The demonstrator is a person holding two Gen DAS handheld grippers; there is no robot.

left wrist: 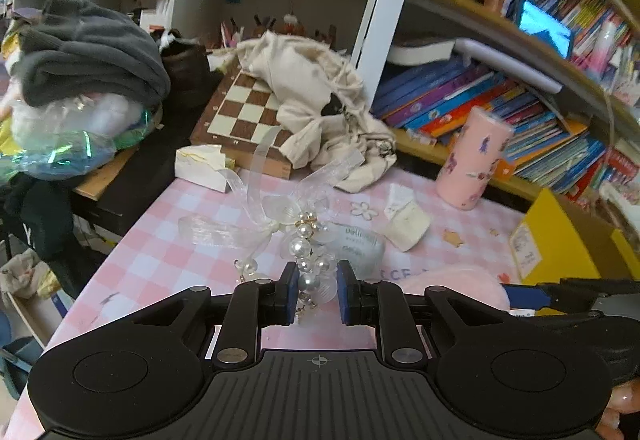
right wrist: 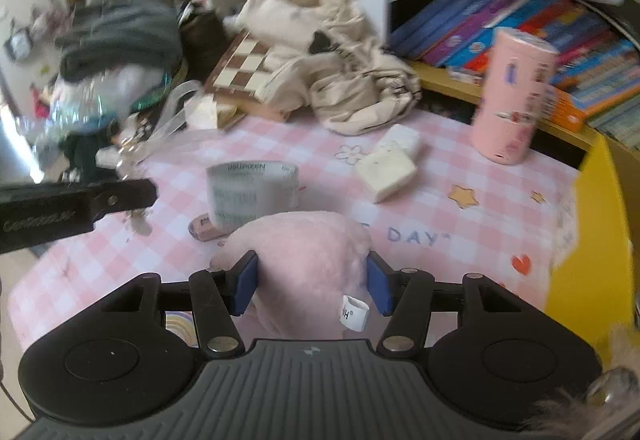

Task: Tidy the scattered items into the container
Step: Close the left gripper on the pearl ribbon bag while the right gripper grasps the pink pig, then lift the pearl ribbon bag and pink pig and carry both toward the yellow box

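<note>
Two items being lifted off the pink checked table (right wrist: 460, 175) for binning: left gripper (left wrist: 318, 294) fingers pinching the pearl-and-ribbon ornament (left wrist: 302, 250) by its beads, right gripper (right wrist: 312, 284) fingers squeezing the pink plush toy (right wrist: 304, 252); container not identifiable.

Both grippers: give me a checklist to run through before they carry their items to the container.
1. Left gripper shut on pearl ornament: ok.
2. Ornament's ribbon clear of the table: cannot tell.
3. Right gripper shut on pink plush: ok.
4. Plush lifted off the tablecloth: cannot tell.
5. Container located: cannot tell; only a yellow box edge shows.
6. Grippers apart from each other: ok.
</note>
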